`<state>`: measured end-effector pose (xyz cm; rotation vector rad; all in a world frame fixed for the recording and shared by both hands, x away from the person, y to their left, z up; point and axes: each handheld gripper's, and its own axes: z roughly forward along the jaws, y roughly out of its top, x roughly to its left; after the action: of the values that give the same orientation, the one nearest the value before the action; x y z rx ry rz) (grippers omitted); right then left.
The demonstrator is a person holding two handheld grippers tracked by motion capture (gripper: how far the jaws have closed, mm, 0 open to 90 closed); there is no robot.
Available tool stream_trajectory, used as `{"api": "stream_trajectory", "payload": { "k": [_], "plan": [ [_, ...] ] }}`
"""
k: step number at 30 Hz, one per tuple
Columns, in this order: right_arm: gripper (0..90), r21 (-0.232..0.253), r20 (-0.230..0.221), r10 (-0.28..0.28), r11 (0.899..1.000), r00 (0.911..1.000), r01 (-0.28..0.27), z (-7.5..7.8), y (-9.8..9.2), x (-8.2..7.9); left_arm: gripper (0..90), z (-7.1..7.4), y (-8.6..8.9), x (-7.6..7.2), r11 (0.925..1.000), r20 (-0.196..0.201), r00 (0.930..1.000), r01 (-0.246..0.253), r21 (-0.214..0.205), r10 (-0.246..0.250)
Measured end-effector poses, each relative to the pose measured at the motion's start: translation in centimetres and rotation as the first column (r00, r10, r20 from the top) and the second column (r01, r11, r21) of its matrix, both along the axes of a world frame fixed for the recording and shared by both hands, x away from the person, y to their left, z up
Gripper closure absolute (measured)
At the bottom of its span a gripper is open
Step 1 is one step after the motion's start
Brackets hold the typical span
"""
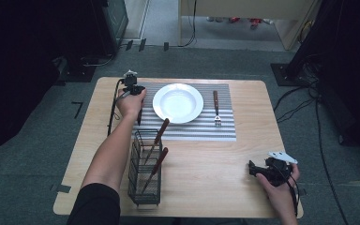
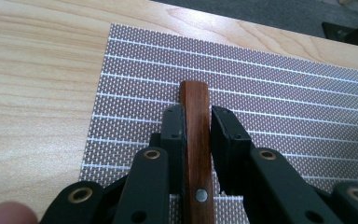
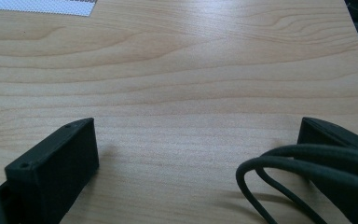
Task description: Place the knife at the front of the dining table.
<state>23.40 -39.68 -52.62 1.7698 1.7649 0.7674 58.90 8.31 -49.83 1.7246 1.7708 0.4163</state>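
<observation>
My left gripper (image 1: 136, 91) is at the placemat's (image 1: 192, 132) left edge, beside the white plate (image 1: 178, 103). In the left gripper view its jaws (image 2: 197, 114) are shut on the brown wooden handle of a utensil (image 2: 195, 154) lying on the woven placemat (image 2: 284, 93). The handle's end pokes out past the fingertips. A dark part of that utensil (image 1: 139, 117) shows below the hand. My right gripper (image 1: 253, 167) rests near the table's front right corner. It is open (image 3: 196, 135), with only bare wood between the jaws and its cable looped by the right jaw.
A fork (image 1: 216, 110) with a wooden handle lies on the placemat right of the plate. A black wire basket (image 1: 144, 178) stands at the front left with two wood-handled utensils (image 1: 161, 131) leaning out of it. The table (image 1: 206, 178) is light wood.
</observation>
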Motion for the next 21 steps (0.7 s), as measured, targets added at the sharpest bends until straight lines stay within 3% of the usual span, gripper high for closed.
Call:
{"api": "stream_trajectory", "payload": {
  "k": [4,13,21],
  "plan": [
    [0.0,0.0,0.0,0.0,1.0,1.0,0.0,0.0,0.0,0.0,76.7,-0.04,-0.12,-0.02,0.9995,0.014,0.9999,-0.005,0.032,0.004],
    [0.0,-0.001,0.0,0.0,1.0,1.0,0.0,0.0,0.0,0.0,76.7,-0.13,0.29,0.1,1.0,0.015,0.9999,-0.001,0.001,0.001],
    [0.0,-0.001,0.0,0.0,1.0,1.0,0.0,0.0,0.0,0.0,76.5,-0.23,-0.11,-0.01,0.9993,0.033,0.9995,0.004,0.036,-0.005]
  ]
}}
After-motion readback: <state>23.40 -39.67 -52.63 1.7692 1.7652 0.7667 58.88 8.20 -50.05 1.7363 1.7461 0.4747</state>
